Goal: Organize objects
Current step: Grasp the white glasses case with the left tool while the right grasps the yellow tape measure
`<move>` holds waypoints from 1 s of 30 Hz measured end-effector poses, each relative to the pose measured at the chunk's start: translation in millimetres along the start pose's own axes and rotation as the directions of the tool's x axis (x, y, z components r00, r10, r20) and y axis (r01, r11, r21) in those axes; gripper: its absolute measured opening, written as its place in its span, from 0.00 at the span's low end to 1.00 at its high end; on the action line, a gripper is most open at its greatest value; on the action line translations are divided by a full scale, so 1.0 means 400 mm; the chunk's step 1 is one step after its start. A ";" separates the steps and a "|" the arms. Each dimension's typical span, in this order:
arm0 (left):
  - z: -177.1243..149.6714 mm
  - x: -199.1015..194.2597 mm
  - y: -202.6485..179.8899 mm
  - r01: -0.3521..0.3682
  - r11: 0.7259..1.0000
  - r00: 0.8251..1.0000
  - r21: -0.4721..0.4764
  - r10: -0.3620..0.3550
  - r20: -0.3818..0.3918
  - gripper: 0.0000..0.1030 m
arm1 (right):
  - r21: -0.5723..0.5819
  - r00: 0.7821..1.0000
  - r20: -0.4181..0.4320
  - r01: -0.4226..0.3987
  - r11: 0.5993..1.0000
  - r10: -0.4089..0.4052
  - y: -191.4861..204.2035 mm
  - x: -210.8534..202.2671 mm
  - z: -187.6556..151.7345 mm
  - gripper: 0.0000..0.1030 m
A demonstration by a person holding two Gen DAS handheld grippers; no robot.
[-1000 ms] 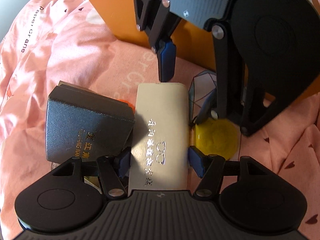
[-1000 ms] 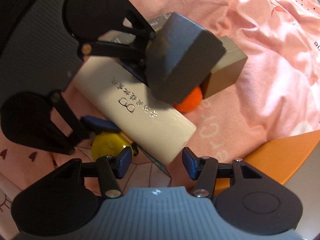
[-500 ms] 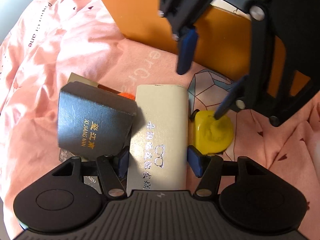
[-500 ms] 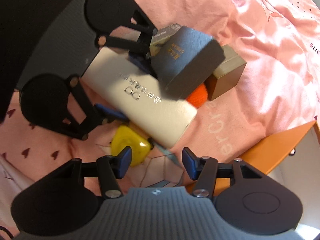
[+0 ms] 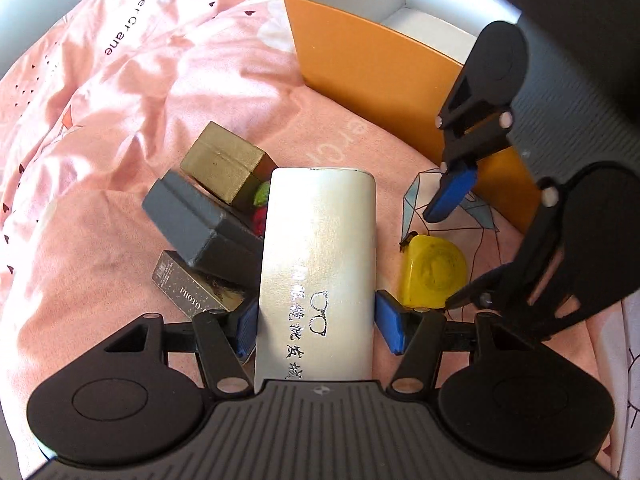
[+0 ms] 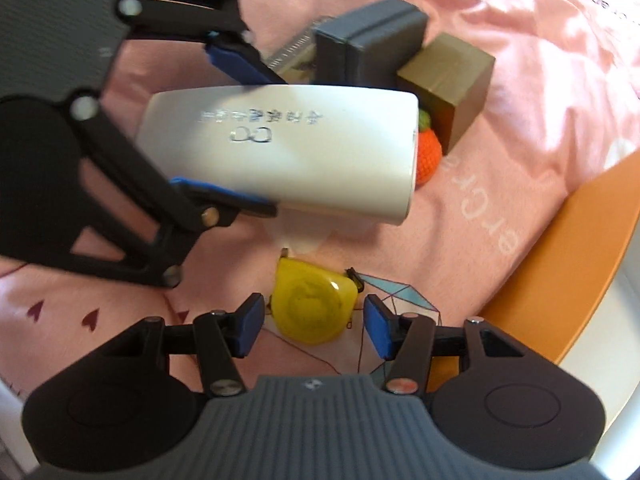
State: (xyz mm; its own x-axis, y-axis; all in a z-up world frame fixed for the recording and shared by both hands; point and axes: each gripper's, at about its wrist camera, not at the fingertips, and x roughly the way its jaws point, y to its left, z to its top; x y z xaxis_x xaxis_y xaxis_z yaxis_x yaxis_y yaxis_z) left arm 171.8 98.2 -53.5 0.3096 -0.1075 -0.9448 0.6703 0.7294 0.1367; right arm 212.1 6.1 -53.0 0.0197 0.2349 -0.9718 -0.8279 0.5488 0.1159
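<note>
My left gripper (image 5: pixel 316 326) is shut on a white glasses case (image 5: pixel 320 264) and holds it lifted above the pink bedspread; the case also shows in the right wrist view (image 6: pixel 288 148). My right gripper (image 6: pixel 314 326) is open, its pads on either side of a yellow tape measure (image 6: pixel 314 306) that lies on the bedspread; the tape measure also shows in the left wrist view (image 5: pixel 434 270). The right gripper appears at the right of the left wrist view (image 5: pixel 452 248).
An open orange box (image 5: pixel 384 76) with a white inside stands at the back right. Left of the case lie a dark grey box (image 5: pixel 200 228), a gold box (image 5: pixel 224 164), a black PHOTO box (image 5: pixel 192 290) and a knitted orange toy (image 6: pixel 428 158).
The left gripper has lifted the glasses case off the bed. The right gripper has drawn back from the case's end and come down around the yellow tape measure.
</note>
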 end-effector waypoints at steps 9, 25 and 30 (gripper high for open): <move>-0.008 0.006 0.006 0.008 1.000 1.000 0.002 -0.008 0.025 0.67 | 0.108 0.999 -0.046 0.024 0.994 -0.019 -0.004 0.066 0.021 0.55; -0.002 -0.016 -0.011 -0.008 1.000 0.999 0.000 0.008 0.054 0.67 | 0.076 1.000 0.004 0.020 0.997 -0.020 0.007 0.015 -0.016 0.54; 0.013 -0.060 -0.021 -0.001 1.000 0.998 -0.002 0.001 0.070 0.67 | 0.087 0.997 0.077 -0.008 0.996 0.001 -0.002 -0.072 -0.044 0.54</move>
State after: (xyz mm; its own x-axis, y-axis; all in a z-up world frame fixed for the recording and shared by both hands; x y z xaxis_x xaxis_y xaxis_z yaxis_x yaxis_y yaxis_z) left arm 162.2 91.2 -30.5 0.3568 -0.1536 -0.9215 0.6685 0.7310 0.1370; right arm 202.2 -15.2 -28.7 0.0622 0.2968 -0.9529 -0.7761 0.6147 0.1408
